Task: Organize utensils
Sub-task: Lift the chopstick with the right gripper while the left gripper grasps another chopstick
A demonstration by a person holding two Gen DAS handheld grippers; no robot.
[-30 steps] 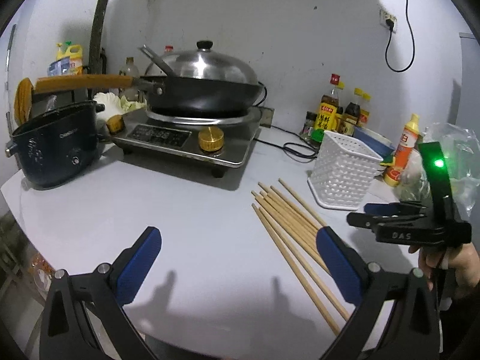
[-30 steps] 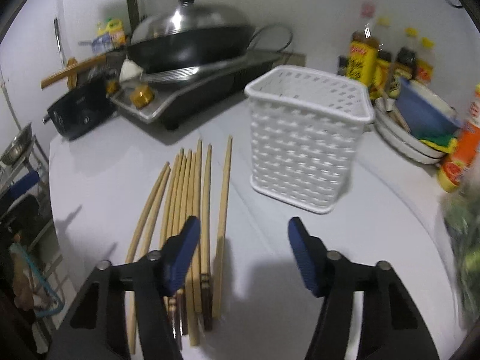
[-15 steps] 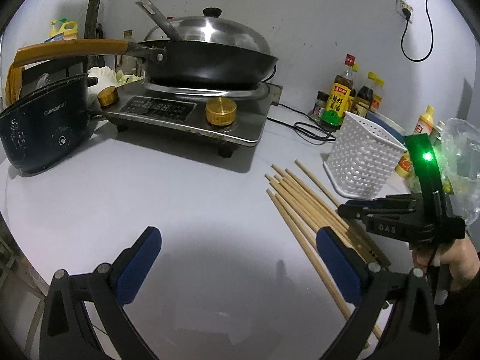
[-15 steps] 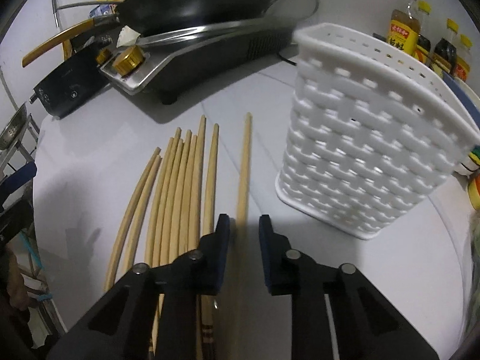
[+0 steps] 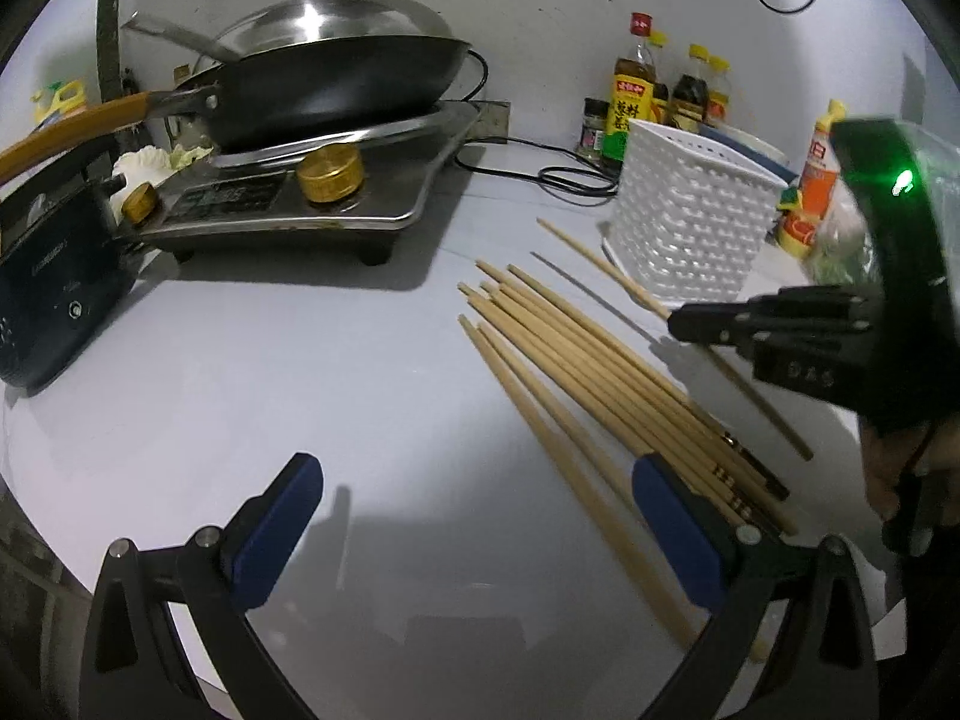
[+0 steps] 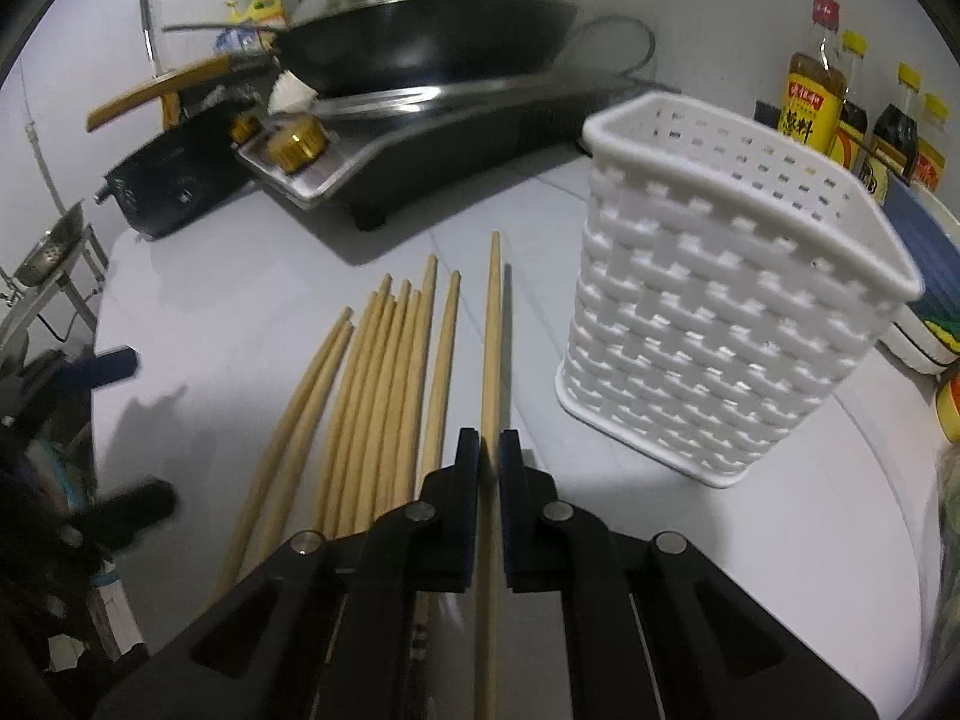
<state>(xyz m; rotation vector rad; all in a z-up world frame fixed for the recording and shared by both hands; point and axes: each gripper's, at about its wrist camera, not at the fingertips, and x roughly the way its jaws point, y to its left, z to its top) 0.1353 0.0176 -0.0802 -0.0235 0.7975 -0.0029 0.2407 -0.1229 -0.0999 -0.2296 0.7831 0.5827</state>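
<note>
Wooden chopsticks point(image 5: 600, 378) lie in a row on the white table point(image 5: 300, 372) in your left view. Your left claw point(image 5: 474, 516) is wide open above the table and holds nothing. One blue pad point(image 5: 675, 531) sits just over the thick ends of the sticks. Your right claw point(image 5: 690, 321) comes in from the right, shut on one chopstick point(image 5: 606, 267) near the white basket point(image 5: 690, 213). Letters on its black body look like "DAS". Bottles point(image 5: 630, 99) with yellow labels stand by the wall, but you cannot read them.

In your right view, your right claw point(image 6: 491, 450) pinches that single chopstick point(image 6: 493, 324) between its pads. Its tip points toward the stove point(image 6: 420, 138). The other chopsticks point(image 6: 372, 384) lie on the table just to the left. The white basket point(image 6: 720, 312) stands upright to the right, apart from the stick.
</note>
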